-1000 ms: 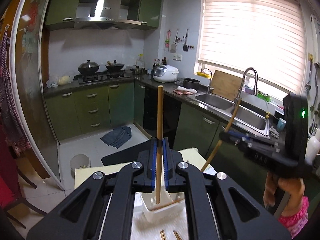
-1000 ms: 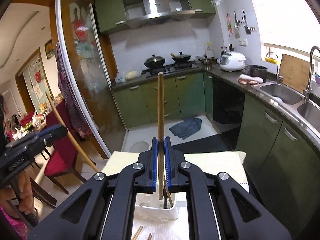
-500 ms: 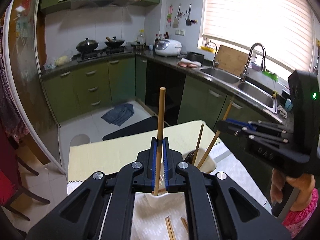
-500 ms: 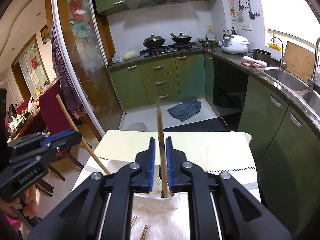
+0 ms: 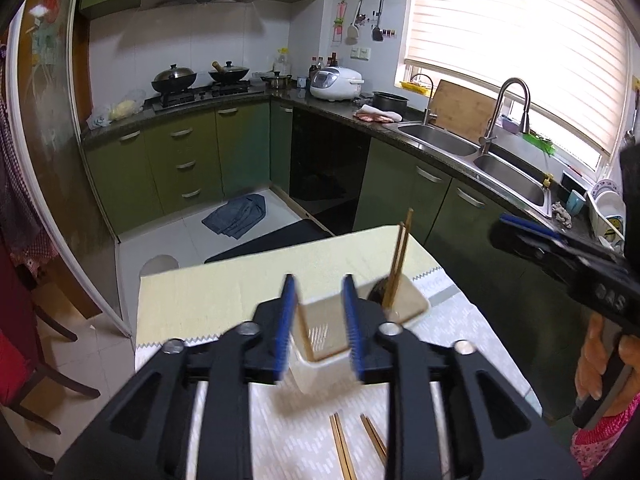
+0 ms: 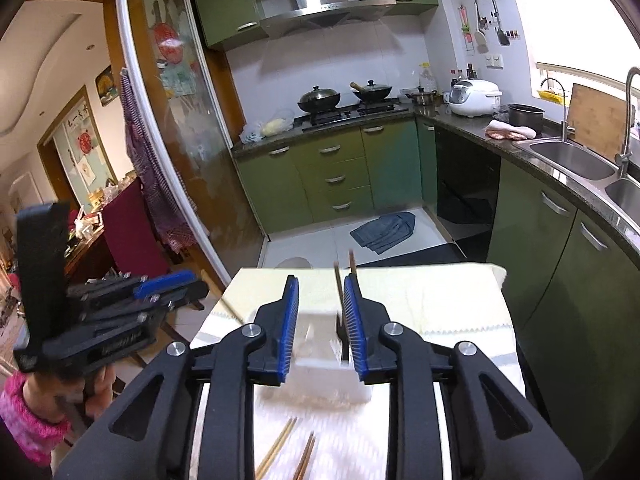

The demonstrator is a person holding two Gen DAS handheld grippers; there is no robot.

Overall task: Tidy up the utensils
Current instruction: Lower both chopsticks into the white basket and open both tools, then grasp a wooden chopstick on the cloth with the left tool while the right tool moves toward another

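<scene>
- White utensil holder (image 5: 320,364) standing on a patterned white cloth (image 5: 304,432) at the near end of the table (image 5: 224,292), yellow mat beyond it.
- Inside the holder: a fork (image 5: 318,334), tines up; a wooden chopstick (image 5: 305,334) leaning in the left part; two more chopsticks (image 5: 398,264) upright in the right part beside a dark spoon-like head (image 5: 376,294), blurred.
- Four loose chopsticks (image 5: 354,444) flat on the cloth, nearer the camera than the holder, in two pairs.
- Left gripper (image 5: 318,322) poised just over the holder's left part, jaws opening, blue pads well apart and blurred; the leaning chopstick between them, touching neither pad, nothing clamped.
- Right gripper (image 6: 322,322) over the same holder (image 6: 320,364), jaws opening, gap narrower than the left's; a chopstick (image 6: 339,292) close against the inner face of the right-hand pad, whether touching cannot be told; the left-hand pad plainly clear of it; no grip.
- Loose chopsticks (image 6: 286,448) also visible below the right gripper on the cloth.
- Each gripper visible at the edge of the other's view, held by a hand (image 5: 596,364) with a pink knitted cuff.
- Further out: green kitchen cabinets (image 5: 192,160), a double sink (image 5: 472,152), pans on the hob, a rice cooker (image 5: 336,84), a grey cloth (image 5: 236,220) on the floor.
</scene>
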